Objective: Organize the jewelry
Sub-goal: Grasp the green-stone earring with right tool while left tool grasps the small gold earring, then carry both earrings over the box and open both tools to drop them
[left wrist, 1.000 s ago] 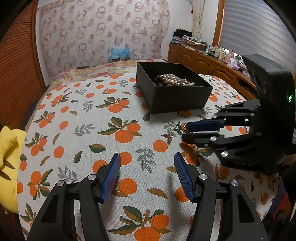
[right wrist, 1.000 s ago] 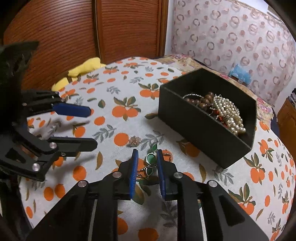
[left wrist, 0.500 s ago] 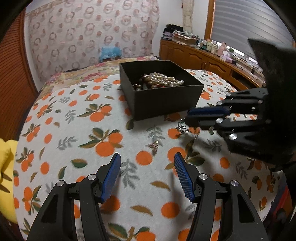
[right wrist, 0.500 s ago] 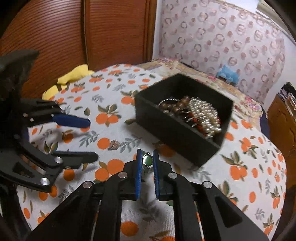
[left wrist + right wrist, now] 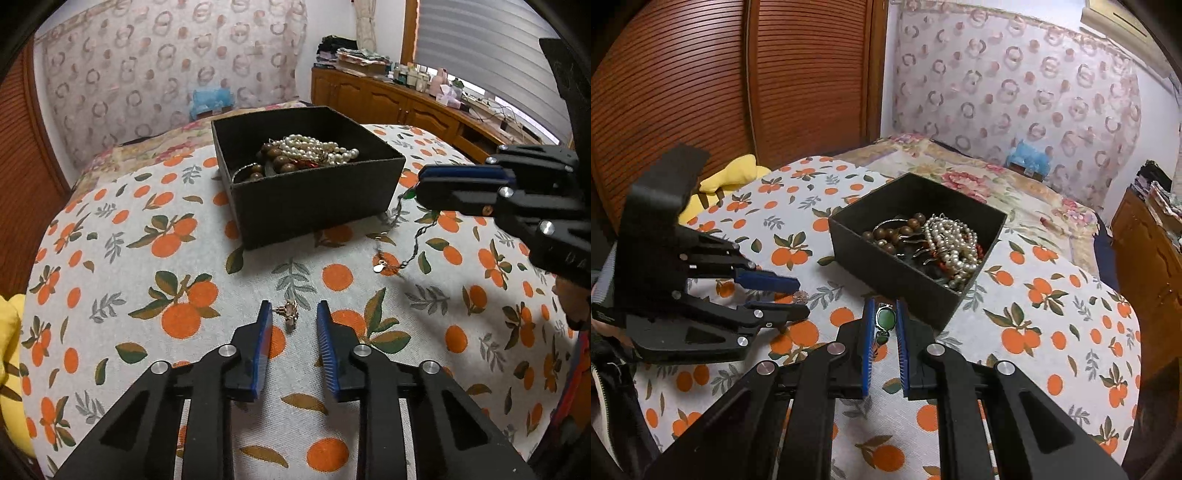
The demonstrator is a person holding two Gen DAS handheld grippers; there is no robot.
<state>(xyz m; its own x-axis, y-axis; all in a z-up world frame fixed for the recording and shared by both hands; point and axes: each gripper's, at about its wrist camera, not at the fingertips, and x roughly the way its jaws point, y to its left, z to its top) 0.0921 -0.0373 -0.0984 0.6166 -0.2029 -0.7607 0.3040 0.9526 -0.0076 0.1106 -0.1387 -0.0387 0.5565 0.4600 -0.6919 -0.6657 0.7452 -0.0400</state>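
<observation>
My left gripper (image 5: 293, 308) hangs low over the orange-print cloth, its jaws closing around a small rose-gold earring (image 5: 290, 314); a gap still shows on both sides. From the right wrist view the left gripper (image 5: 800, 298) is at the left with the earring (image 5: 802, 294) at its tips. My right gripper (image 5: 884, 306) is shut on a green-stone necklace (image 5: 885, 318), just in front of the black box (image 5: 886, 266). In the left wrist view the right gripper (image 5: 419, 184) holds the necklace chain (image 5: 415, 240), which trails down to the cloth. The box (image 5: 314, 206) holds pearls (image 5: 317, 147) and wooden beads.
A yellow cushion (image 5: 727, 177) lies at the cloth's left edge beside brown slatted doors (image 5: 683, 74). A wooden cabinet (image 5: 406, 107) with clutter runs along the right. A blue item (image 5: 212, 98) sits by the patterned headboard. A person's hand (image 5: 572, 302) shows behind the right gripper.
The left gripper moved forward to the earring and its jaws narrowed around it. The right gripper rose with the green-stone necklace toward the box, the chain trailing off the cloth.
</observation>
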